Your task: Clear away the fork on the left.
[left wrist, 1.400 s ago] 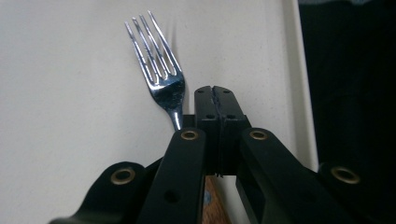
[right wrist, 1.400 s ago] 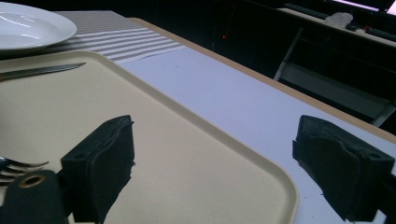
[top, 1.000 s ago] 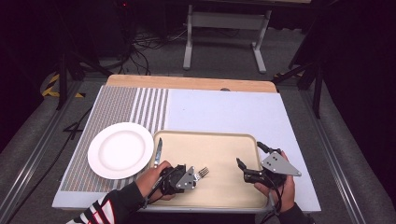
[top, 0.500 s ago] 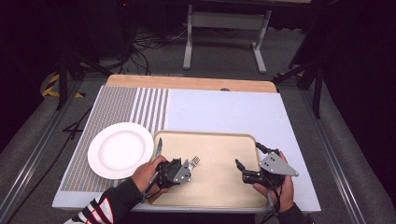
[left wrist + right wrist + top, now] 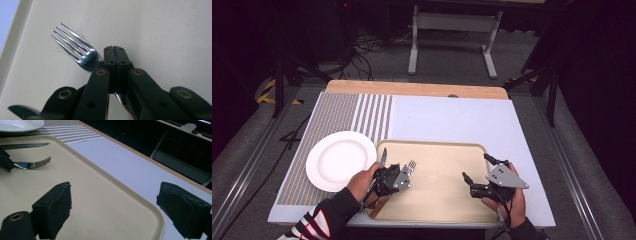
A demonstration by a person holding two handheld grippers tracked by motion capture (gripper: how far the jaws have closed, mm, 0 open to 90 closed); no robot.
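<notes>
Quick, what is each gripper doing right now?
Left gripper: shut on the fork, above the tray.
Right gripper: open, holding nothing.

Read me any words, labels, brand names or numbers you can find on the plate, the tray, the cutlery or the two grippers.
There is no readable text in these pictures.
The white plate and the beige tray are plain.
The fork and the knife show no legible stamp.
The left gripper and the right gripper carry no visible lettering.
The striped mat has a pattern, no writing.
</notes>
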